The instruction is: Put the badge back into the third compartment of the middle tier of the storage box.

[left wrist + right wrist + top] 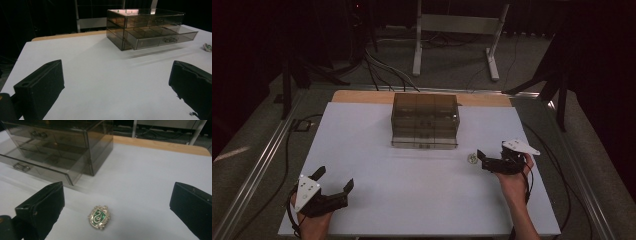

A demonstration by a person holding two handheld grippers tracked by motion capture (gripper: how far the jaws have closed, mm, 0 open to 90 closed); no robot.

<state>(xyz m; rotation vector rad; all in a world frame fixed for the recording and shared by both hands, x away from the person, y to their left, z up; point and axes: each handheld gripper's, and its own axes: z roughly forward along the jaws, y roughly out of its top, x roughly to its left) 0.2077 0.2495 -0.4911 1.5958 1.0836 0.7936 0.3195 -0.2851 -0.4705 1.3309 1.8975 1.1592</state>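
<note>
Right gripper view: badge [99, 217] flat on white table [150, 182], between wide-open jaws of right gripper [117, 220], near smoky drawer box [57, 147] with bottom drawer out; left gripper [334, 182] wide, idle; risk: thin badge skidding from closing jaws.

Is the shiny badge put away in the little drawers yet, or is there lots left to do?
Not yet. Done so far: the bottom drawer of the drawer box looks pulled out a bit. In hand: the right gripper is open with the badge lying on the table between its jaws, not gripped. The left gripper is open, off to the side. Probably left: grabbing the badge and putting it in a drawer.
</note>
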